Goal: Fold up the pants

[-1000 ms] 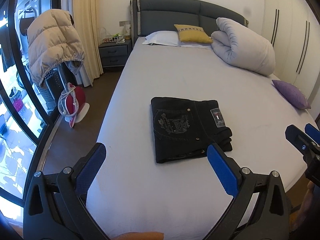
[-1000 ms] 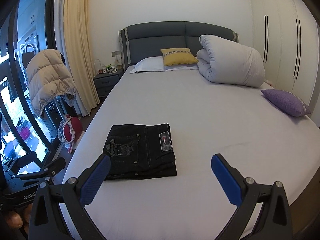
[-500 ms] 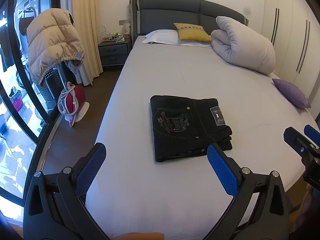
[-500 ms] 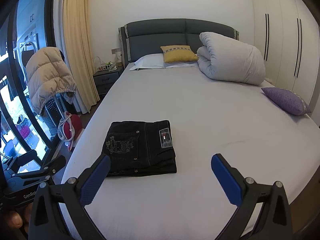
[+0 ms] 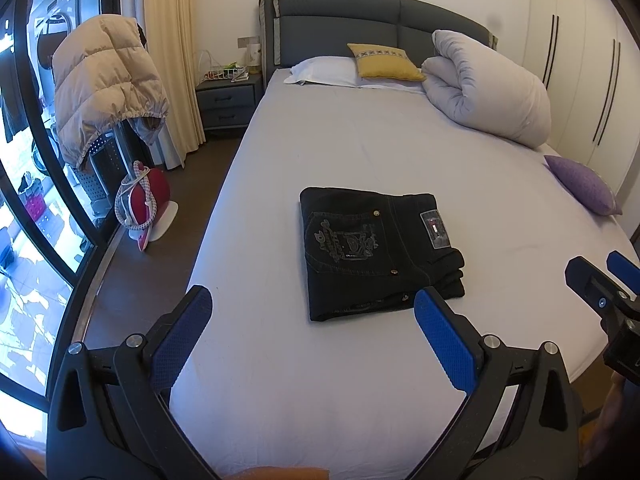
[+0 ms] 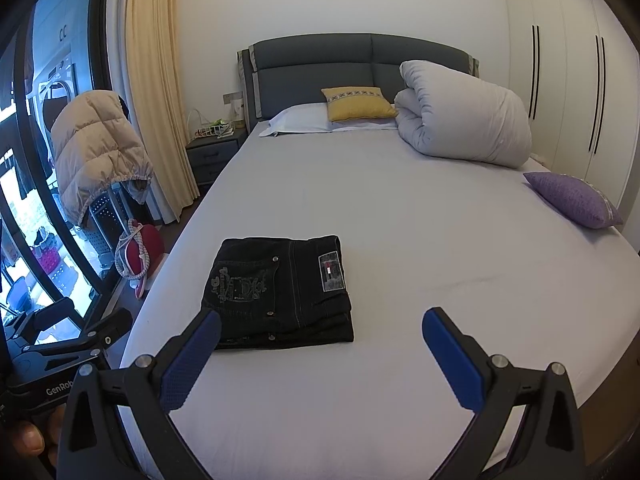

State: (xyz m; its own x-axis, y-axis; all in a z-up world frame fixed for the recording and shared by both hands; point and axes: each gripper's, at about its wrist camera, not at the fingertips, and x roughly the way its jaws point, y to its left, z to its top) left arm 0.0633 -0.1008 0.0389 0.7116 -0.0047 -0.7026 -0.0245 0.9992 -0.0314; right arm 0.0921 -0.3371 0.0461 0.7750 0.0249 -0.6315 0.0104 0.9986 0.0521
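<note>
Black pants lie folded into a neat rectangle on the grey bed sheet, an embroidered back pocket and a small label facing up. My left gripper hovers open above the bed's foot end, short of the pants, holding nothing. My right gripper is also open and empty, just to the right of the pants' near edge. The right gripper's tips show at the right edge of the left wrist view; the left gripper's body appears at lower left of the right wrist view.
A rolled white duvet, a yellow cushion and a white pillow sit by the headboard. A purple cushion lies at the bed's right edge. Left of the bed: a nightstand, a beige puffer jacket and a red bag.
Both grippers have drawn back and risen slightly from the bed, staying open. The folded pants have not moved.
</note>
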